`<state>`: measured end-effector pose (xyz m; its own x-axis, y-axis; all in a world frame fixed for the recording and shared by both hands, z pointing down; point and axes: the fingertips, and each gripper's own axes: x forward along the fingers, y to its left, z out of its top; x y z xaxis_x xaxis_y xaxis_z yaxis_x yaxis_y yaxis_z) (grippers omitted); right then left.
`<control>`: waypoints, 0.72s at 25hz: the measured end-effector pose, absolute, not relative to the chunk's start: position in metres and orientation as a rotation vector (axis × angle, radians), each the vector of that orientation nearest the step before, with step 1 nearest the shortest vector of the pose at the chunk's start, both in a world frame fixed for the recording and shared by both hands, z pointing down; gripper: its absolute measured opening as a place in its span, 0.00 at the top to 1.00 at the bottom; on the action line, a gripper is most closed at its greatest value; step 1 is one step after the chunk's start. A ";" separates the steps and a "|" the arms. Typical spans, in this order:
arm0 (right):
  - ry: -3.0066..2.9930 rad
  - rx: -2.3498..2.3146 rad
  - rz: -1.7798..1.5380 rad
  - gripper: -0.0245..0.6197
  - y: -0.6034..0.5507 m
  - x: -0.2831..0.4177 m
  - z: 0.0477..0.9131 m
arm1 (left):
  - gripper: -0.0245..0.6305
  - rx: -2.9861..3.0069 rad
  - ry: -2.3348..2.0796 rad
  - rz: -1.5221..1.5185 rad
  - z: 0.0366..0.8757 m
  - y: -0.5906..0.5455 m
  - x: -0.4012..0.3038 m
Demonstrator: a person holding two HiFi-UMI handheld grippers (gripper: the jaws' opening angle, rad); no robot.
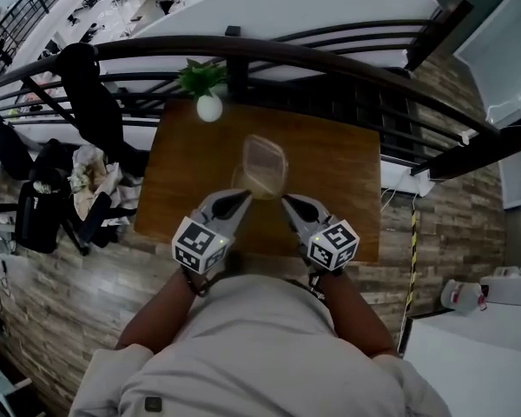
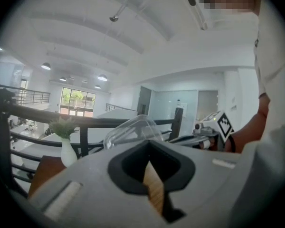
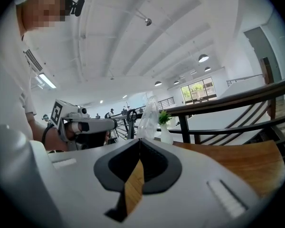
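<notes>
Grey left claw [image 1: 241, 196] and right claw [image 1: 288, 201], black-and-white marker cubes [image 1: 200, 244] (one each), pale short-sleeved shirt [image 1: 260, 354]

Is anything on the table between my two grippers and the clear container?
Nothing visible. The clear container lies just ahead of the left gripper and the right gripper, with only bare table in the short gap. The white vase stands at the far edge, beyond the container.

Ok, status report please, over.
Left gripper and right gripper: fingers shut on clear plastic container, near rim. Container tilted over wooden table. Plant vase behind, not blocking.
</notes>
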<state>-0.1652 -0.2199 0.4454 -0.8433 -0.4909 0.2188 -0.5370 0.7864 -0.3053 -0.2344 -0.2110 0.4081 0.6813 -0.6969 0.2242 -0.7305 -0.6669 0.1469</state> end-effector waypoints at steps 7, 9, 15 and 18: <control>-2.878 0.757 0.508 0.95 -0.190 -0.108 0.433 | 0.96 2.630 -1.175 0.175 0.404 -0.178 -0.175; -2.887 0.728 0.493 0.95 -0.176 -0.096 0.431 | 0.96 2.616 -1.190 0.135 0.397 -0.164 -0.164; -2.911 0.642 0.444 0.95 -0.133 -0.060 0.427 | 0.96 2.598 -1.242 0.129 0.395 -0.117 -0.130; -2.926 0.596 0.433 0.95 -0.113 -0.049 0.425 | 0.96 2.577 -1.254 0.154 0.404 -0.087 -0.115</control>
